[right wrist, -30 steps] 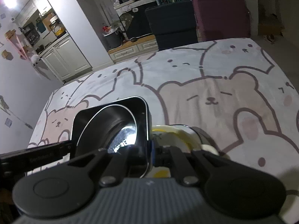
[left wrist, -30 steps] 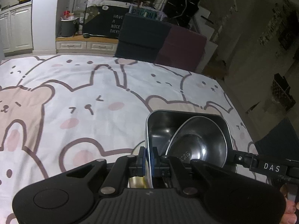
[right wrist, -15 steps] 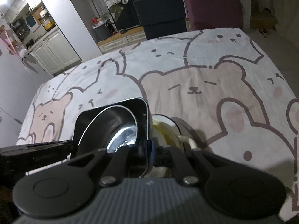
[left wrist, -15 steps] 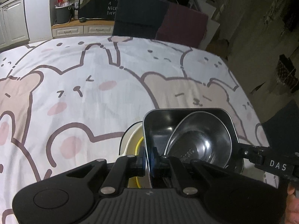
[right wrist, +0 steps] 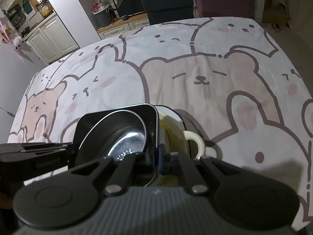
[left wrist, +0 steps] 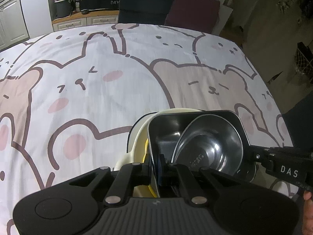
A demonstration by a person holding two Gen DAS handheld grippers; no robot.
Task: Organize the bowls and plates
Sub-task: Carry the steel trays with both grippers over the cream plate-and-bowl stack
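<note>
Both grippers are clamped on a square steel tray [left wrist: 164,125], the left gripper [left wrist: 156,166] on its left wall and the right gripper [right wrist: 157,156] on its right wall. A round steel bowl [left wrist: 211,143] lies tilted inside the tray. The tray sits over a cream dish [left wrist: 137,135] with a loop handle [right wrist: 195,143] (yellow inside), on the cartoon-bear cloth [left wrist: 97,90].

Two wrist fisheyes, angled steeply down, close, sharing steel tray [left wrist: 166,143] [right wrist: 152,121]
</note>
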